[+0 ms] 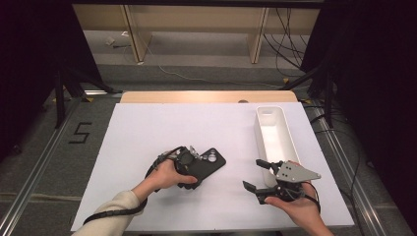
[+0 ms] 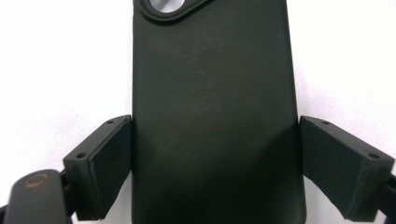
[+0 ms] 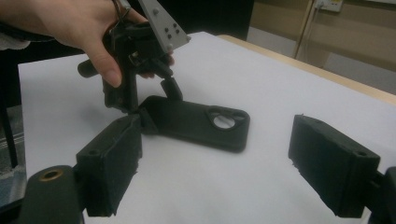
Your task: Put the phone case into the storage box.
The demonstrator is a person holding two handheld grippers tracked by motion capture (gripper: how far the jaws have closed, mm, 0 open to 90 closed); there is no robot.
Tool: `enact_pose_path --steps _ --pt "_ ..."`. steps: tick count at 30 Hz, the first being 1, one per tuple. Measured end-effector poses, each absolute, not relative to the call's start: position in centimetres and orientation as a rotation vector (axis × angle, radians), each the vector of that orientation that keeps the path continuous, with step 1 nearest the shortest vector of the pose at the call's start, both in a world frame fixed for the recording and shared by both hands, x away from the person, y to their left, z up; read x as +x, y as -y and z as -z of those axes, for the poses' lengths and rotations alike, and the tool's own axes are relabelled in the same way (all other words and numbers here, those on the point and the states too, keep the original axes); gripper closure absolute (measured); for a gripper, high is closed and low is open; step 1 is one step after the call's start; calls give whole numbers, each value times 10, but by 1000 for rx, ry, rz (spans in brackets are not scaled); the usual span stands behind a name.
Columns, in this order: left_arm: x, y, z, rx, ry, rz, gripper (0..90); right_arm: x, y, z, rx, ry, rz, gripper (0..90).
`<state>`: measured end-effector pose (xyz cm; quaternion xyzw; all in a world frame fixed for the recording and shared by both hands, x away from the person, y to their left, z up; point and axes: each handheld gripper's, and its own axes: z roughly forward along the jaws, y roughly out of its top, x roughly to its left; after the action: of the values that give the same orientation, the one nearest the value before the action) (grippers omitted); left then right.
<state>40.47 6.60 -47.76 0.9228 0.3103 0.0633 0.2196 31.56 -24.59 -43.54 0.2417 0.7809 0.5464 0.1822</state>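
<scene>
Black phone case [image 1: 205, 165] lying flat on the white table cover [image 1: 147, 128], a little left of centre, camera cut-out at the right end. Straddled at its other end by the left gripper [image 2: 215, 172], pads set against both long edges, so gripped across its width. Right gripper [image 1: 255, 174] off to the right, beside the near end of the white tray [image 1: 259, 132], gaping wide and holding nothing. Likely trouble: soft thin rim bowing under the squeeze and springing out of the pads. With just one end caught, free end prone to droop and pivot on lifting. Uneven pad contact apt to skid it across the smooth cover
</scene>
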Motion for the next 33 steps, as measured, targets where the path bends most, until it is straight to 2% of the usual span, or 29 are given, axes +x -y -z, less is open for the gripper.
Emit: enact_pose_path --steps 33 --pt "399 -70 473 2486 -861 -196 152 316 247 436 688 -2199 -1537 187"
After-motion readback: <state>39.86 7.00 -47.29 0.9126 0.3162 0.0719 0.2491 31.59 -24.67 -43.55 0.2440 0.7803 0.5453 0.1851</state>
